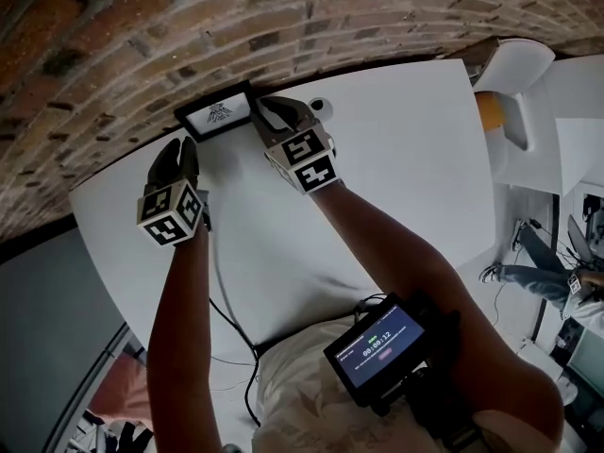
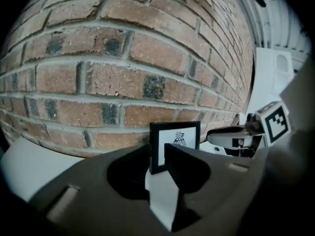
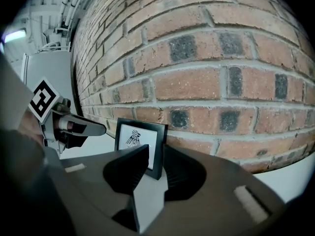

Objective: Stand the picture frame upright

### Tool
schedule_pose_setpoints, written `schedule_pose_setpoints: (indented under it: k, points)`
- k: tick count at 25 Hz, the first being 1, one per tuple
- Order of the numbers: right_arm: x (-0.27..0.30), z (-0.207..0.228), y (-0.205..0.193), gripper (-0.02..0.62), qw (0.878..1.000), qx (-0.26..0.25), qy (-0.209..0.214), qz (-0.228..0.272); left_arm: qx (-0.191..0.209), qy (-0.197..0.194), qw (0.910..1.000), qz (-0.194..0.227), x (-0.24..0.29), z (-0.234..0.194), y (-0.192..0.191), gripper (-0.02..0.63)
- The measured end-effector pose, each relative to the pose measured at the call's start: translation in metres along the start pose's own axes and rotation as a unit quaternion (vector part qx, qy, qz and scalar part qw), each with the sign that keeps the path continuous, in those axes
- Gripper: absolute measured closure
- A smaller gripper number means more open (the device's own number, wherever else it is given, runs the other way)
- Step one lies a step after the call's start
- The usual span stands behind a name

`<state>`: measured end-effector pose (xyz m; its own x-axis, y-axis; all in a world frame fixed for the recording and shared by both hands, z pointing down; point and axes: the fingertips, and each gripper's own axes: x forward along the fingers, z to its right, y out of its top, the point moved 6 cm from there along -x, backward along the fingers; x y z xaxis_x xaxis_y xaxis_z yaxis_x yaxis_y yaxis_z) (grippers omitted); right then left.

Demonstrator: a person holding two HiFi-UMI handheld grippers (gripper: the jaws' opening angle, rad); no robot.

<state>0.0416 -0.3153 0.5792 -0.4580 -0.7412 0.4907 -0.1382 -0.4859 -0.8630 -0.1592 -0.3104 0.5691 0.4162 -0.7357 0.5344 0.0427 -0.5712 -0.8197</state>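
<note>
- White table (image 1: 396,159) meets a brick wall (image 1: 142,26); the picture frame (image 1: 215,111) stands upright just before it.
- Right gripper (image 1: 274,109): fingers apart, straddling the frame's right edge.
- Left gripper (image 1: 179,151): fingers released, just short of the frame.

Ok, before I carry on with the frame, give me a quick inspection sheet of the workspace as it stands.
Surface: white table, set against a red brick wall.
Job's things: black-rimmed picture frame with a white print, standing upright close to the wall.
Clutter: small white round object beside the right gripper; kind unclear.
Grippers: left gripper open, short of the frame. Right gripper open, with the frame's right edge lined up in its gap; contact unclear.
Cables: thin dark cable trailing across the table below the left gripper.
Surroundings: white chair; seated person at far right.
</note>
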Motion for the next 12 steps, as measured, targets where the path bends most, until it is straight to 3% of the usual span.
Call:
schedule_pose_setpoints:
  k: [12]
  points:
    - [-0.071,-0.029,0.011,0.548,1.000,-0.016,0.005,0.021,-0.013,-0.010,0.9995,0.027,-0.083,0.031,-0.012,0.601]
